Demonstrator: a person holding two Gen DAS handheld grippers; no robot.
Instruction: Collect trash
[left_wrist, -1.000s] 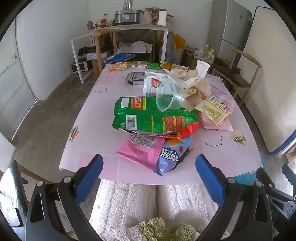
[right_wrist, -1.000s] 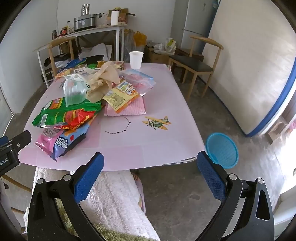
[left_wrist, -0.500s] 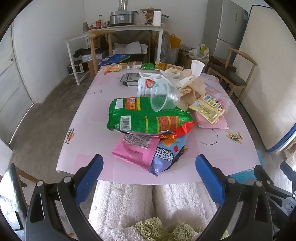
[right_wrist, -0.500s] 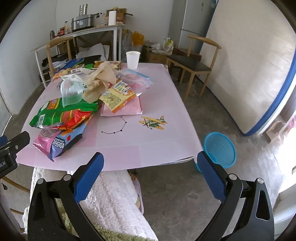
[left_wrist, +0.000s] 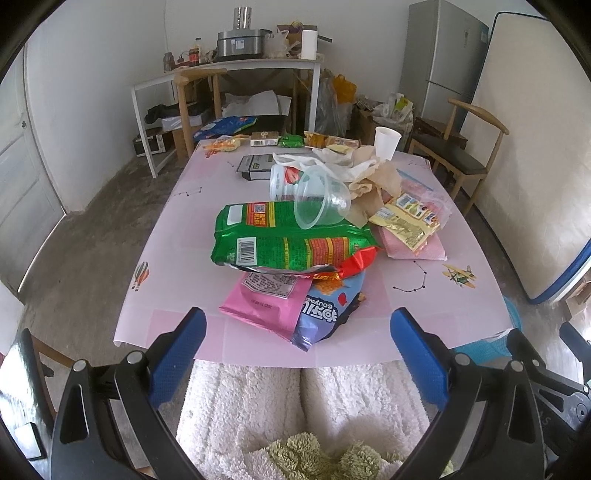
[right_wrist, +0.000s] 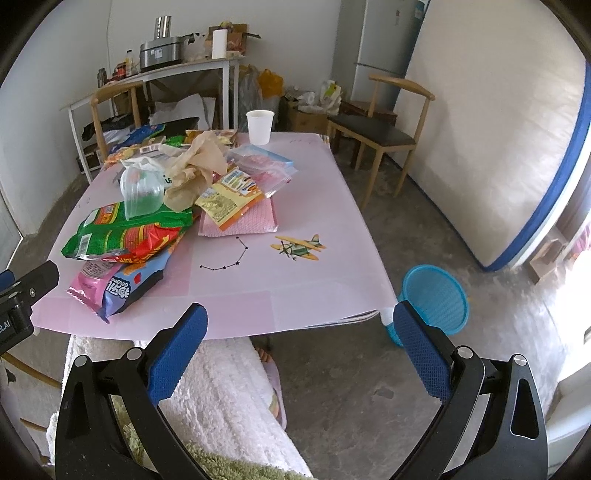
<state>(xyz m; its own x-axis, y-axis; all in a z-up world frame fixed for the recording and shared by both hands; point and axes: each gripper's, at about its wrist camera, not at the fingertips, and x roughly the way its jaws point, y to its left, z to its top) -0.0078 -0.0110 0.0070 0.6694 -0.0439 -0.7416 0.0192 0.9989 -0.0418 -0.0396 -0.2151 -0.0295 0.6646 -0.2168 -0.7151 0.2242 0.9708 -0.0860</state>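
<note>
A heap of trash lies on the pink table (left_wrist: 184, 236): a green snack bag (left_wrist: 291, 240) on top of a pink bag (left_wrist: 266, 306) and a blue-purple bag (left_wrist: 325, 314), a clear plastic cup (left_wrist: 321, 201) tipped on its side, crumpled brown paper (left_wrist: 373, 181), a yellow packet (left_wrist: 404, 221). The same green bag (right_wrist: 125, 230) and clear cup (right_wrist: 142, 192) show in the right wrist view. A blue waste basket (right_wrist: 434, 299) stands on the floor by the table's near right corner. My left gripper (left_wrist: 295, 354) and right gripper (right_wrist: 297, 350) are open and empty, short of the table's near edge.
A white paper cup (right_wrist: 259, 126) stands at the table's far edge among more wrappers. A wooden chair (right_wrist: 384, 125) is at the far right, a mattress (right_wrist: 495, 140) leans on the wall, and a white side table (left_wrist: 229, 74) stands behind. A person's legs in white fleece (left_wrist: 295, 406) are below the grippers.
Both grippers have drawn back and risen slightly, so the table and trash look a little farther away. Nothing on the table has moved.
</note>
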